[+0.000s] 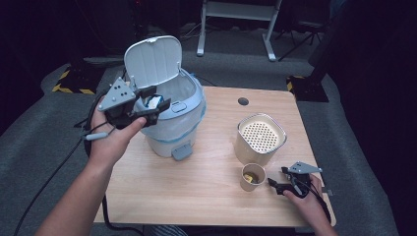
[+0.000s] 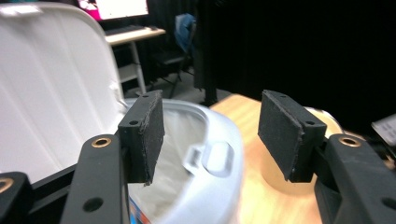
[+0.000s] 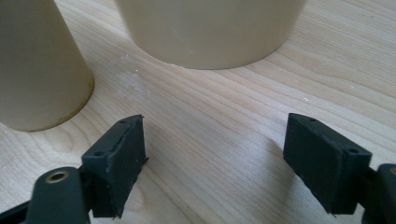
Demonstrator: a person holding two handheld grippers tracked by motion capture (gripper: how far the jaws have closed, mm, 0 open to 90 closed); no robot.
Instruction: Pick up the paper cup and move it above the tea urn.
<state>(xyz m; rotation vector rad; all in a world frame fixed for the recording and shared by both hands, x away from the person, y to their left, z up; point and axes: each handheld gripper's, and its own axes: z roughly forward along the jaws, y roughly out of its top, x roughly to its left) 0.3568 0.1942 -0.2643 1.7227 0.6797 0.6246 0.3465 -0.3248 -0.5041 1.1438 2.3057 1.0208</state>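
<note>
Right gripper [image 1: 275,185]: held low at the near right corner of the wooden surface [image 1: 206,191], jaws spread wide with nothing between them, resting on or just above the wood in the right gripper view.

Paper cup [image 1: 253,177]: stands upright just left of the right gripper, apart from it; something yellowish lies inside, too small to identify. In the right gripper view its wall [image 3: 37,65] rises to the left of the left jaw.

Cream container [image 1: 259,139]: upright, rounded-square, with a perforated top; stands just behind the paper cup, close to it, possibly touching.

Left gripper [image 1: 155,104]: raised in the person's left hand [image 1: 115,140] over the left edge of the bin's opening, jaws parted and holding nothing in the left gripper view. A small blue-and-white thing sits at the jaws in the high view, perhaps part of the tool itself.

White pedal bin [image 1: 172,118]: stands at the far left of the surface, lid [image 1: 152,59] swung up and back, liner visible inside [image 2: 182,135], grey pedal [image 1: 180,152] at its base facing the near edge.

Dark round hole [image 1: 243,101]: in the surface, behind the cream container.
</note>
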